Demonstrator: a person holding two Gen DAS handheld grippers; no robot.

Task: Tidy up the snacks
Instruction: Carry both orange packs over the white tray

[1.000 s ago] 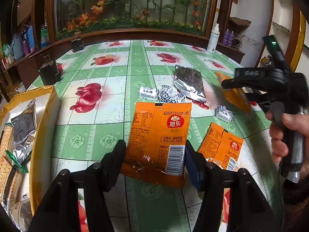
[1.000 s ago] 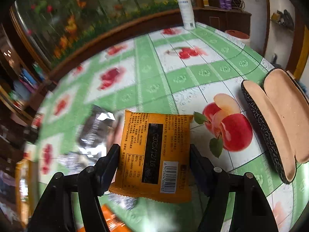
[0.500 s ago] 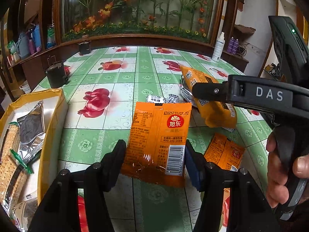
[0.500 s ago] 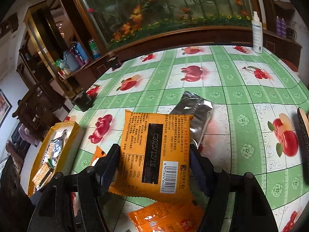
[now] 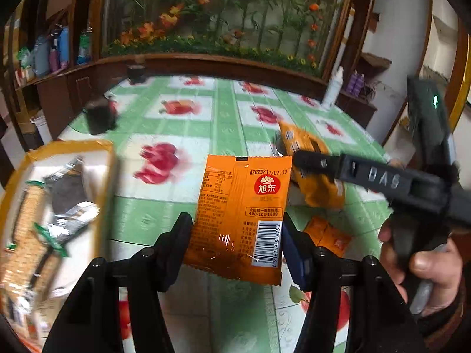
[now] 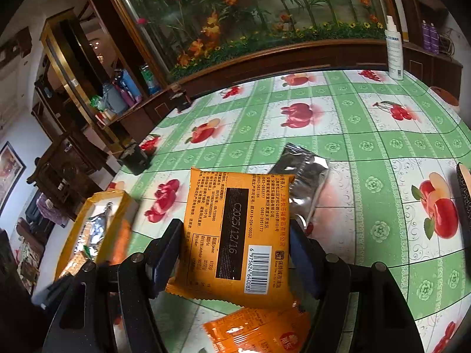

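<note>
My left gripper is shut on an orange snack packet with a red logo, held above the table. My right gripper is shut on a yellow-orange packet with a black date strip. In the left wrist view the right gripper reaches in from the right with that packet. A yellow box holding crackers and silver packets sits at the left; it also shows in the right wrist view. More orange packets lie on the table below my right gripper.
A silver packet lies mid-table on the green fruit-print cloth. A dark tin and a small dark box stand at the far left edge, a white spray bottle at the back right. An open glasses case lies at the right.
Both grippers have moved left toward the yellow box with their packets. The left wrist view swung and the box now looks nearer. The right gripper is higher over the table.
</note>
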